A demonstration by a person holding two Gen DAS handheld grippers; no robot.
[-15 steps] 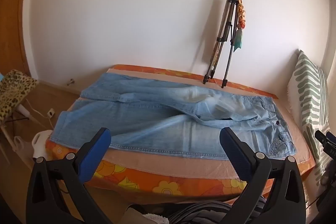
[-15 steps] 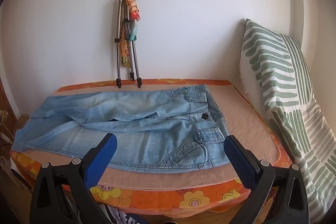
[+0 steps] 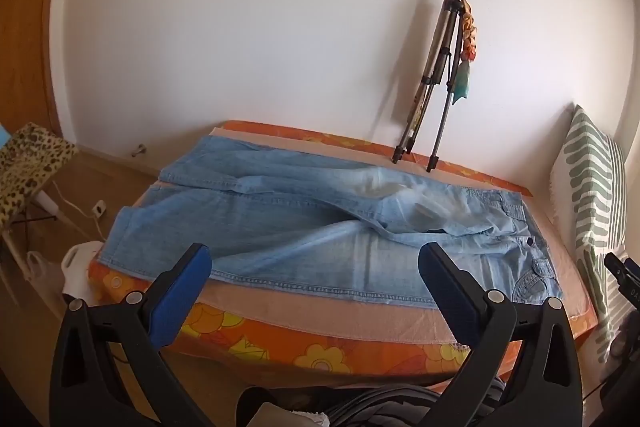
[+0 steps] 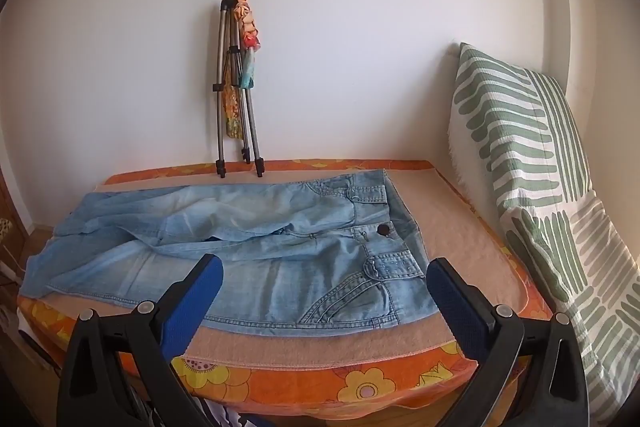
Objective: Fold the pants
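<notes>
Pants: we see light blue jeans [image 4: 256, 251] lying flat on the bed [image 4: 328, 383], not folded yet.
Long way: they run side to side, along the front edge of the bed.
Waist: it points to the right end, toward the pillow [image 4: 532, 163].
Legs: they point to the left end; the cuffs reach the left edge.
Left claw: our left claw [image 3: 314, 261] is spread wide, with nothing in it, above the front edge, over the legs.
Right claw: our right claw [image 4: 324, 273] is spread wide too, with nothing in it, above the front edge near the waist.
Tripod: it [image 4: 236, 95] stands at the back edge and leans on the wall.
</notes>
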